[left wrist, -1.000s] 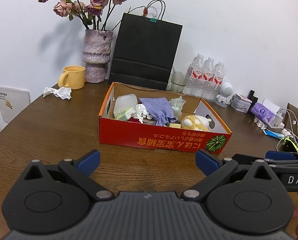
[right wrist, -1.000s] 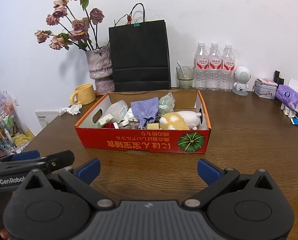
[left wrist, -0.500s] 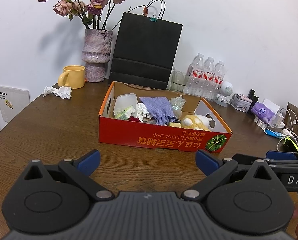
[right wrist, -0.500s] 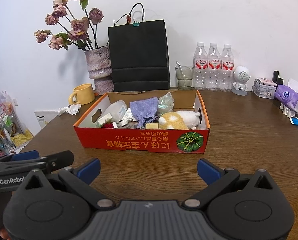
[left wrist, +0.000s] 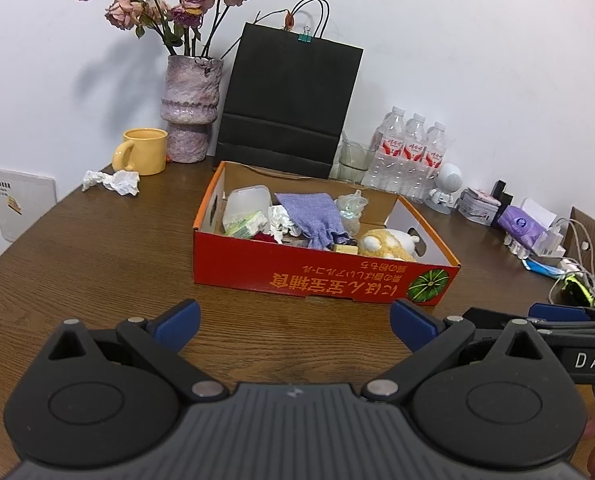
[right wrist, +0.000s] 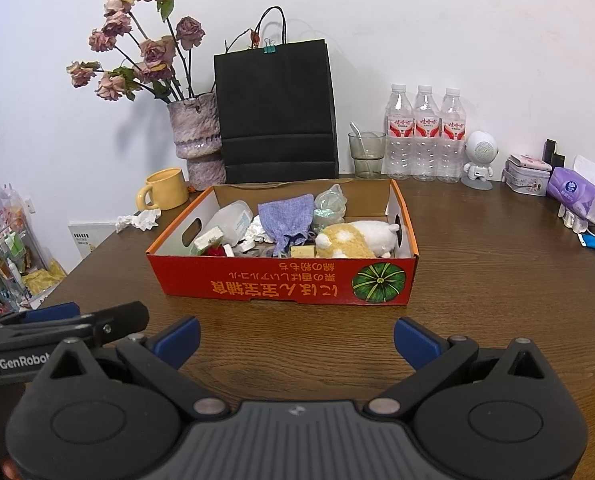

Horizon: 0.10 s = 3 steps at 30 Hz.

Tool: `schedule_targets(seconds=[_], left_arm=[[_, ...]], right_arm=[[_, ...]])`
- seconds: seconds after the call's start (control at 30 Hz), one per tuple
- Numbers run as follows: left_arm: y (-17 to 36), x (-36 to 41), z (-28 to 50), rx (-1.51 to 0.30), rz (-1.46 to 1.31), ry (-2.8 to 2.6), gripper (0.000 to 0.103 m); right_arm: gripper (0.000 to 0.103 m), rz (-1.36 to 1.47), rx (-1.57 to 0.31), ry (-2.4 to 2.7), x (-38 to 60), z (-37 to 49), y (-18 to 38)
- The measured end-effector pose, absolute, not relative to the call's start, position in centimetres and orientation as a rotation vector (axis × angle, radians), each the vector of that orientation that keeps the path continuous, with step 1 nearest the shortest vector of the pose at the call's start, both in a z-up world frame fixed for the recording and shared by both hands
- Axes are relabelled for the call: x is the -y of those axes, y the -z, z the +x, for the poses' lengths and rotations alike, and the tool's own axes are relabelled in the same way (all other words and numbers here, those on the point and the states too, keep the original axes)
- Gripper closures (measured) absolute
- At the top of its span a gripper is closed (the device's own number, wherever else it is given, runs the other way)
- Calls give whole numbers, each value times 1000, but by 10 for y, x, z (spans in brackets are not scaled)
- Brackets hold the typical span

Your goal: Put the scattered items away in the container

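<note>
The table (left wrist: 97,248) filled the lower half of both views, and the red box (left wrist: 321,276) sat at its centre, already holding a clear tub (left wrist: 246,204), a purple cloth (left wrist: 311,216), a plush toy (left wrist: 385,242) and smaller bits. Both tools hung low near the bottom of frame, just short of the box: the left gripper (left wrist: 293,318) and the right gripper (right wrist: 296,334) each had jaws spread wide with nothing between them. The tidying looked nearly finished. One loose piece showed, a crumpled tissue (left wrist: 111,181) at mid left, just beside the yellow mug (left wrist: 143,152). The next move probably called for the left gripper to reach far left past the box, pinch the tissue lightly, and avoid knocking the mug.
</note>
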<state>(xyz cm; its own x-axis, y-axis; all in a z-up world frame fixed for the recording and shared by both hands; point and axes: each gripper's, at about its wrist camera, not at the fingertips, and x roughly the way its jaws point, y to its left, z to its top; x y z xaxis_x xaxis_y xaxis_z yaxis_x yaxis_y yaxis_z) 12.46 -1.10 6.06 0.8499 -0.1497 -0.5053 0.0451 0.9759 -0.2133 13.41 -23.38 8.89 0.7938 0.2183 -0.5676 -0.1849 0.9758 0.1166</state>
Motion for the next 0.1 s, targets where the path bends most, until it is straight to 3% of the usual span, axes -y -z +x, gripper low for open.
schedule_targets(seconds=[0.1], left_arm=[[-59, 12, 123, -533, -183, 95, 0]], right_arm=[[0, 51, -617, -208, 234, 134, -87]])
